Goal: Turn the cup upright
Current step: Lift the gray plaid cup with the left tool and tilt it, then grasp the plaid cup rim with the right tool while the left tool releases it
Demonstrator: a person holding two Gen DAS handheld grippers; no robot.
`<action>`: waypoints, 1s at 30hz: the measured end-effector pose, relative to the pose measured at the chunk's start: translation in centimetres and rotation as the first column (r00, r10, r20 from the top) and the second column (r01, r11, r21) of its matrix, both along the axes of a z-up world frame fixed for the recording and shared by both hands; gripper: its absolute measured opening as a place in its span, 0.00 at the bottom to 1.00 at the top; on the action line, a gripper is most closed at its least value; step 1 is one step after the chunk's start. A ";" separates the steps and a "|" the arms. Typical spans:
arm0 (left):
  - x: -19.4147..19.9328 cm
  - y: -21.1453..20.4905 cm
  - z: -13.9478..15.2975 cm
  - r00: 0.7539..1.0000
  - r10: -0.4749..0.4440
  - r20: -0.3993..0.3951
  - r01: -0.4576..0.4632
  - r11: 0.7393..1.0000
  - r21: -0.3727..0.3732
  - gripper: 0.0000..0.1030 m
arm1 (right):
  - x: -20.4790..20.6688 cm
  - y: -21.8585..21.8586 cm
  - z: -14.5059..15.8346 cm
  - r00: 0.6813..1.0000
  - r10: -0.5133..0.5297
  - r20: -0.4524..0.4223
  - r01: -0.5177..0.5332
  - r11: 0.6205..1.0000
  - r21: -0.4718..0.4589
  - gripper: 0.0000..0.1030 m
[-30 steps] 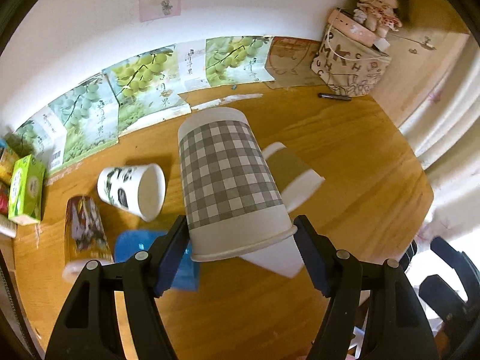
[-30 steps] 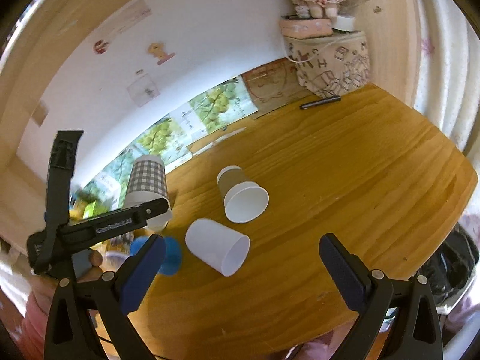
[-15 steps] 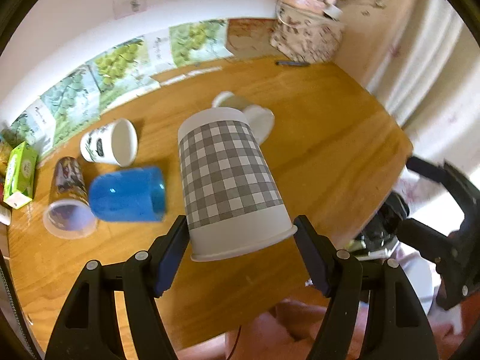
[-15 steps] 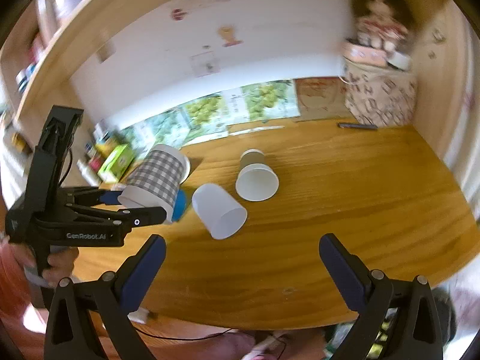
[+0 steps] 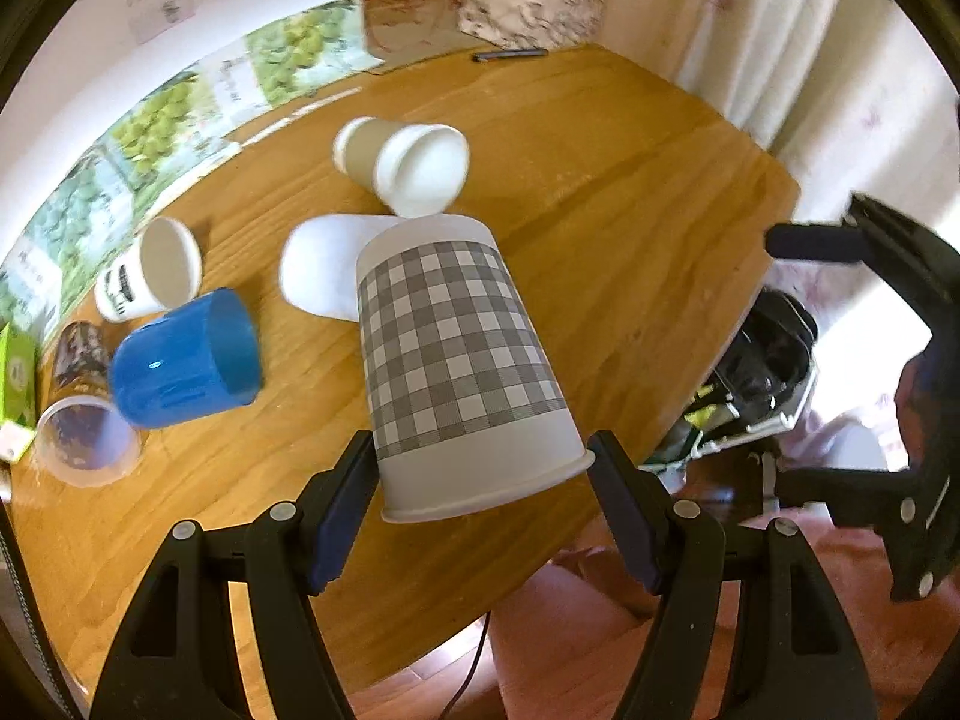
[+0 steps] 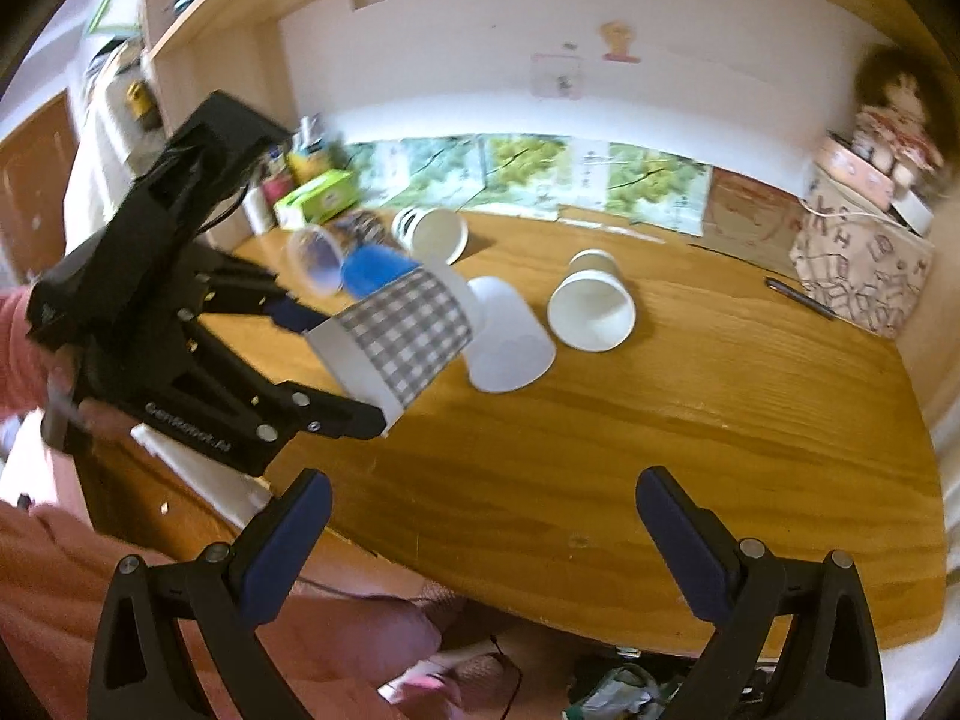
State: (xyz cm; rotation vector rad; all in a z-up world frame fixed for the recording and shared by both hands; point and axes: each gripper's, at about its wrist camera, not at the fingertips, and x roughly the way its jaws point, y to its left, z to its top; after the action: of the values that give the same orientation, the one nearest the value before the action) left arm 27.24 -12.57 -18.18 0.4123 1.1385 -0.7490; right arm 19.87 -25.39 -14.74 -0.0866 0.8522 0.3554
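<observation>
Six cups in stock, one of them in your custody: the checked cup (image 5: 456,354), centre of the left wrist frame, pinched near its rim end between the pads of your left gripper (image 5: 480,480), mouth toward the camera and base pointing away, carried in the air above the near edge of the wooden table (image 5: 630,192). In the right wrist frame the same cup sits left of centre, tilted on its side. Your right gripper (image 6: 480,540), lower middle of its own frame, stands wide apart and holds nothing. Lying on their sides on the table: plain white cup (image 5: 324,270) directly behind the checked one, brown-sleeved cup (image 5: 402,162) above it, blue cup (image 5: 186,360) at left, printed white cup (image 5: 150,276) upper left, clear cup (image 5: 84,420) at far left edge. Hazards, as judged: the grip is on thin paper wall, so squeezing harder may crush it, and easing off may let it slip during rotation. Setting it down too near the table edge risks a fall to the floor; swinging the base down too far inward may knock the plain white cup.
</observation>
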 end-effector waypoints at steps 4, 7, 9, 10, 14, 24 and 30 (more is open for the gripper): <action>-0.6 -0.7 -0.8 0.994 -0.108 -0.014 0.108 0.994 0.009 0.72 | -0.2 -0.1 -0.8 0.999 0.051 -0.018 -0.051 0.998 -0.022 0.99; -1.1 -1.3 -1.4 0.986 -0.167 -0.017 0.168 0.985 0.048 0.73 | -0.3 -0.2 -1.3 0.996 0.087 -0.026 -0.088 0.995 -0.045 0.99; -1.2 -1.6 -1.9 0.981 -0.193 -0.026 0.195 0.979 0.067 0.73 | -0.2 -0.3 -1.6 0.994 0.104 -0.034 -0.106 0.993 -0.057 0.99; -1.2 -1.8 -2.1 0.978 -0.207 -0.035 0.210 0.975 0.079 0.73 | -0.1 -0.4 -1.8 0.993 0.114 -0.041 -0.116 0.991 -0.062 0.99; -1.3 -2.4 -2.7 0.963 -0.261 -0.068 0.266 0.959 0.100 0.73 | 0.2 -0.6 -2.3 0.987 0.147 -0.061 -0.152 0.985 -0.082 0.99; -0.3 -3.7 -3.8 0.927 -0.341 -0.156 0.363 0.922 0.136 0.74 | 1.3 0.0 -3.3 0.937 0.326 -0.121 -0.345 0.916 -0.203 0.99; 0.2 -4.2 -4.5 0.906 -0.377 -0.190 0.408 0.898 0.164 0.75 | 2.6 0.8 -3.6 0.891 0.429 -0.152 -0.455 0.850 -0.267 0.99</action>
State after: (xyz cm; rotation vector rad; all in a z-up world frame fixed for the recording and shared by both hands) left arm 27.43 -16.78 -22.71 0.7836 1.2984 -1.0380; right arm 22.51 -24.60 -18.33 -0.5602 0.9658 0.6674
